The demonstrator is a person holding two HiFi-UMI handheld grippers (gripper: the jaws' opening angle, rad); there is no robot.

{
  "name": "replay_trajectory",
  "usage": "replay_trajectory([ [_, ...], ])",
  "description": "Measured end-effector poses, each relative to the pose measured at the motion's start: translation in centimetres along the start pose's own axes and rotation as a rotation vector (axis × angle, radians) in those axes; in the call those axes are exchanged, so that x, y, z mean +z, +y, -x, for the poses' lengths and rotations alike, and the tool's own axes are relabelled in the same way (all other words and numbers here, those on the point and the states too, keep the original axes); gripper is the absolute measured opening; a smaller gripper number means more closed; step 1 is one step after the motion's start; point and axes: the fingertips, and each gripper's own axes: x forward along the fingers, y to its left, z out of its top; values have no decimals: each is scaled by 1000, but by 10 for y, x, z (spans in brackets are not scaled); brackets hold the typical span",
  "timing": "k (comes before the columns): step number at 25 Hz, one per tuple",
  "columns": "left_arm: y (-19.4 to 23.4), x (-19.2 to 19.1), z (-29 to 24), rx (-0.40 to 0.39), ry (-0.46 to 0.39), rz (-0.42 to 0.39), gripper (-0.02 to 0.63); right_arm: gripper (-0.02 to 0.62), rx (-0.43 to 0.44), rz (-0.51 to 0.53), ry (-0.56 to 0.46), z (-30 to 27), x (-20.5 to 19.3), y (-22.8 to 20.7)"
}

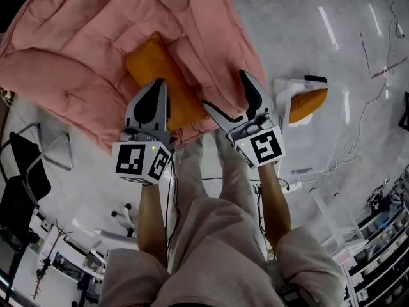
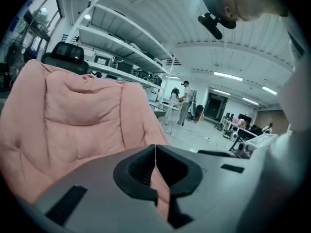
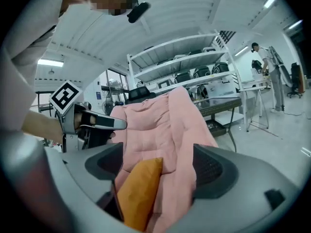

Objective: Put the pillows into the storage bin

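In the head view, one orange pillow (image 1: 151,66) lies on the pink quilt (image 1: 89,37) with a fold of it over one side, so it probably must be pulled free before lifting. A second orange pillow (image 1: 310,100) sits already in the white bin (image 1: 285,89) on the floor at the right, well apart. Both forearms reach forward side by side. The left gripper (image 1: 158,83) is above the pillow's near corner and the right gripper (image 1: 223,88) is just beside it, over the quilt's edge. In the left gripper view, the left gripper (image 2: 155,147) has its jaws fully together, meeting in a thin line, and nothing is between them; only the quilt (image 2: 73,115) shows ahead. In the right gripper view, the right gripper (image 3: 160,166) stands wide open and empty. The pillow (image 3: 138,193) and the quilt (image 3: 155,125) appear between the jaws, but the pads do not touch them. I think this wide opening is prepared for the thick pillow.
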Motion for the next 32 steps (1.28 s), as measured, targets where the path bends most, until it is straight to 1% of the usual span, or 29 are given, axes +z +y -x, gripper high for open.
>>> replay_trajectory([
  [3,39,-4,23,59,-13,37,12,442,55,32,35,-30,-8,25],
  [8,93,-10,51,119,-24,84,12,445,107,21,117,-83,-31,59],
  [14,145,-19,71,158,-32,129,12,463,128,-32,266,-144,-96,82],
  [20,172,-20,84,171,-40,154,12,480,127,-81,417,-183,-157,90],
  [26,193,-25,91,185,-44,172,12,485,115,-103,569,-207,-217,86],
  [29,199,-28,93,193,-43,182,12,517,125,-169,595,-213,-234,84],
  [32,203,-30,97,198,-41,190,12,523,152,-208,601,-217,-239,95],
])
